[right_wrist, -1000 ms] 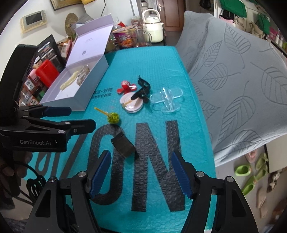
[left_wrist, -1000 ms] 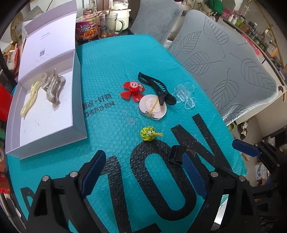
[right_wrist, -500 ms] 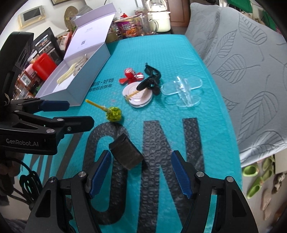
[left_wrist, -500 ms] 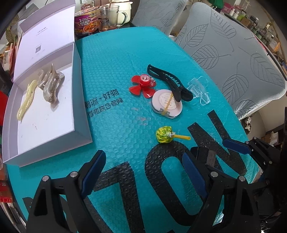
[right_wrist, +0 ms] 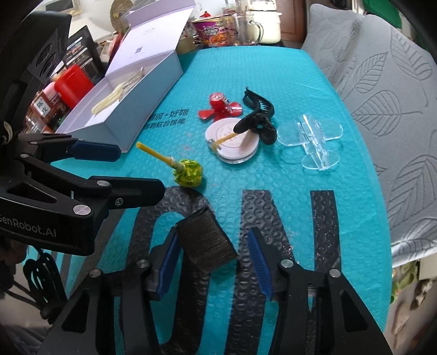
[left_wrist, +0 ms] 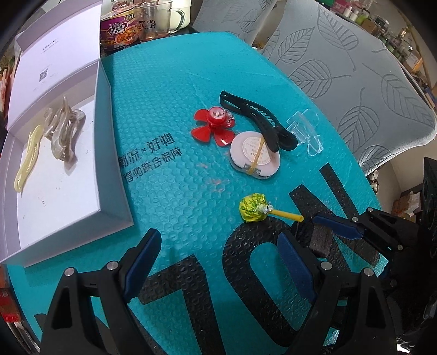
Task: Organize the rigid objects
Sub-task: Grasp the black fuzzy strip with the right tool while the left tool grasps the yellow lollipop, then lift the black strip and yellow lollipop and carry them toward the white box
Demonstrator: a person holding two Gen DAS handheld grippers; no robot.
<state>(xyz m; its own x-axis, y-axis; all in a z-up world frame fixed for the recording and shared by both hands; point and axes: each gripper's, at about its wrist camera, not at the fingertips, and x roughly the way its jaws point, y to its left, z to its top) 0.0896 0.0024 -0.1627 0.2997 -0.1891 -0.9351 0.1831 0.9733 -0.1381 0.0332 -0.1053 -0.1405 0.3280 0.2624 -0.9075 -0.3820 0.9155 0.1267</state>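
White box [left_wrist: 109, 174] sits open at the left edge of my worktop [left_wrist: 169, 90], lid [left_wrist: 54, 46] tilted back. Inside it: a pale yellow hair clip [left_wrist: 27, 161] along the left, and a beige claw clip [left_wrist: 61, 131] just beside it.

Black block [right_wrist: 204, 241], dark and rough-faced, rectangular, lies on the big black lettering near the worktop's front. My right tool [right_wrist: 214, 263] has its blue pads either side of the block, jaws apart; the left pad looks to touch it, the right pad stands clear. Not clamped.

My left tool [left_wrist: 218, 262] hovers over the worktop, jaws wide apart, holding nothing.

Loose things farther out: a yellow-green lollipop [right_wrist: 188, 173] near the block; a red propeller [left_wrist: 214, 128]; a round white case [left_wrist: 254, 155] with a rubber band across it; a black hair clip [left_wrist: 256, 123] resting partly on that case; a clear plastic stand [right_wrist: 311, 136] to the right.

Behind the worktop: noodle cup [left_wrist: 120, 32], glass mug [left_wrist: 161, 16]. Grey leaf-patterned cushion [left_wrist: 355, 82] along the right side.
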